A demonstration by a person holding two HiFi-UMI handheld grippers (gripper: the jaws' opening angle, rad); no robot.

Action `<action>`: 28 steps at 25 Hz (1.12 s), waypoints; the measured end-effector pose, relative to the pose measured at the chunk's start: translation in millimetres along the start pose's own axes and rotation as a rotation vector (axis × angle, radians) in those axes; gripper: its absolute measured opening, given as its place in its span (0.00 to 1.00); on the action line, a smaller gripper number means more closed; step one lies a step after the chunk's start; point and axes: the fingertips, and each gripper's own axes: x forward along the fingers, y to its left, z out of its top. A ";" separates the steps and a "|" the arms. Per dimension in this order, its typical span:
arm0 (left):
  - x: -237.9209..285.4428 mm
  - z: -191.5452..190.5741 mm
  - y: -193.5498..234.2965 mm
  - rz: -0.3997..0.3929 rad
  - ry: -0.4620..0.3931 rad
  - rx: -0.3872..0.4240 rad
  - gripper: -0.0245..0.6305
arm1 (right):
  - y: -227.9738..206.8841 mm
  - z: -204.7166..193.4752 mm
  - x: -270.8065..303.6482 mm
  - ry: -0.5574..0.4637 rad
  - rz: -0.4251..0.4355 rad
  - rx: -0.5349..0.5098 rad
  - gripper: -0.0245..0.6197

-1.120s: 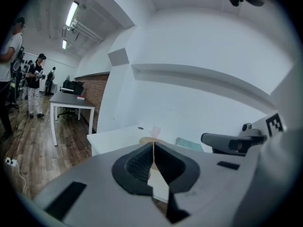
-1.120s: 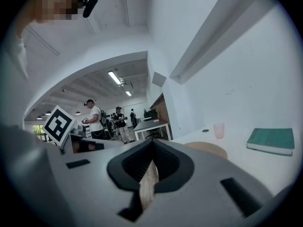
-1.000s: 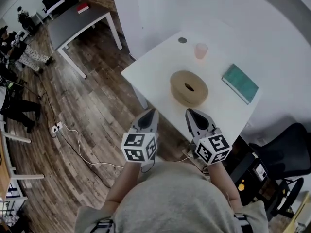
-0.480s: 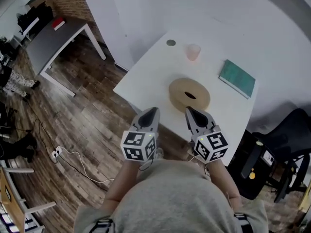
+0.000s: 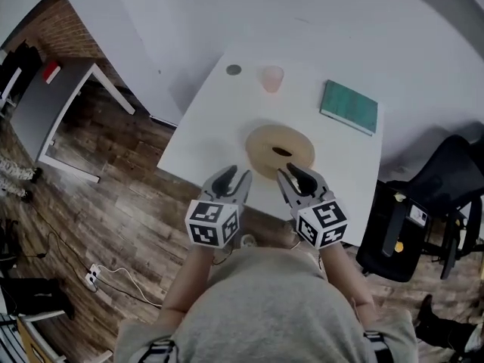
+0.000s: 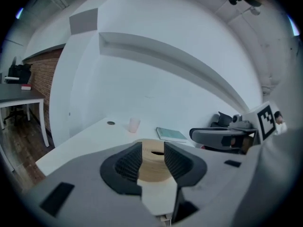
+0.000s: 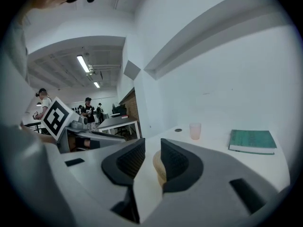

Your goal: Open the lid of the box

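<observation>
the box sits on the table, its lid on. my left gripper hovers just short of the box's near left side, jaws opening, nothing between them. my right gripper hovers by its near right side, jaws opening too, empty. beyond the box stand a cup and a disc; a book lies beyond it, to the right.

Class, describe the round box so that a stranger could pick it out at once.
Find the white table against the pale wall. Near its front edge, closest to the person, sits the box. It alone is tan, round and low, with a dark hole in its top; the pink cup and green book lie farther back.
</observation>
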 end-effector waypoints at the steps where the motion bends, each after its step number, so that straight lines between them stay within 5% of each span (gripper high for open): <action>1: 4.4 -2.5 0.4 -0.018 0.013 0.008 0.25 | -1.2 -2.1 1.9 0.009 -0.007 -0.005 0.20; 12: 51.3 -42.4 18.2 -0.127 0.157 0.104 0.39 | -14.5 -32.1 29.6 0.159 -0.024 -0.103 0.33; 28: 103.6 -99.1 32.4 -0.229 0.341 0.186 0.42 | -11.7 -73.6 72.8 0.386 0.022 -0.337 0.36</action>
